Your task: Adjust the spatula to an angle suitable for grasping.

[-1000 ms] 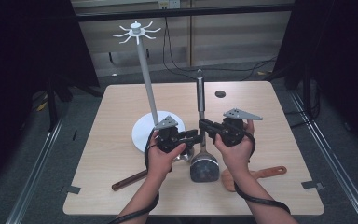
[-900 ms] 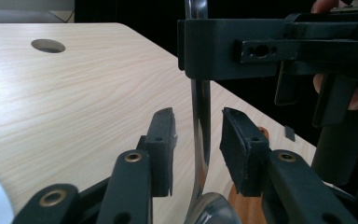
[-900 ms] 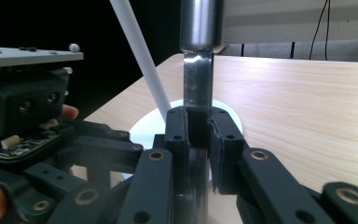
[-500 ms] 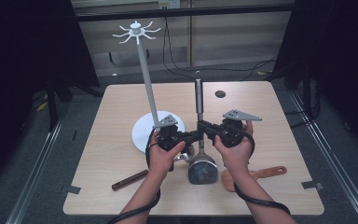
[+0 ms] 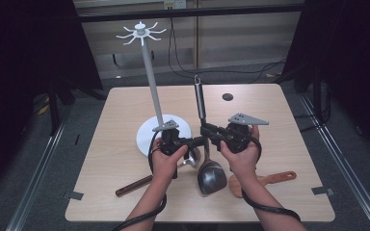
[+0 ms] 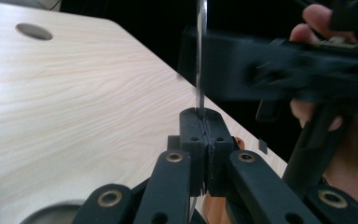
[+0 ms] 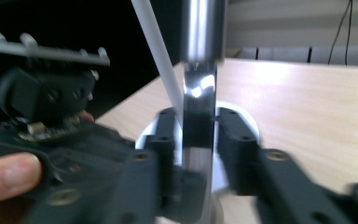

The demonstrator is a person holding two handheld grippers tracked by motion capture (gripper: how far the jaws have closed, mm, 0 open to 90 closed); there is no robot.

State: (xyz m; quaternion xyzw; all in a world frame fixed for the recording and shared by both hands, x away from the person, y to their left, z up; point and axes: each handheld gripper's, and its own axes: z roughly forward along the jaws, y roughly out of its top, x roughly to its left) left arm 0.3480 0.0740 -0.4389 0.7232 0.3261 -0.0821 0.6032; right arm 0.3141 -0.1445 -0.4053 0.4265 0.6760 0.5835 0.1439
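High view shows our ladle [image 5: 207, 163] held upright over the table's [image 5: 125, 110] near middle, bowl low by the table, handle pointing up. Our left gripper [image 5: 198, 141] is clamped on the thin flat shaft; in the left gripper view its pads [image 6: 193, 135] meet on the metal edge. Our right gripper [image 5: 206, 131] sits just above it with the shaft between its jaws; they have just been opening, and a gap shows on the right side in the right gripper view. We judge this a handover. That narrow grip could let the ladle pivot or slip, swinging its bowl into the spatula [image 5: 262, 180] or the rack [image 5: 147, 72] beside us.
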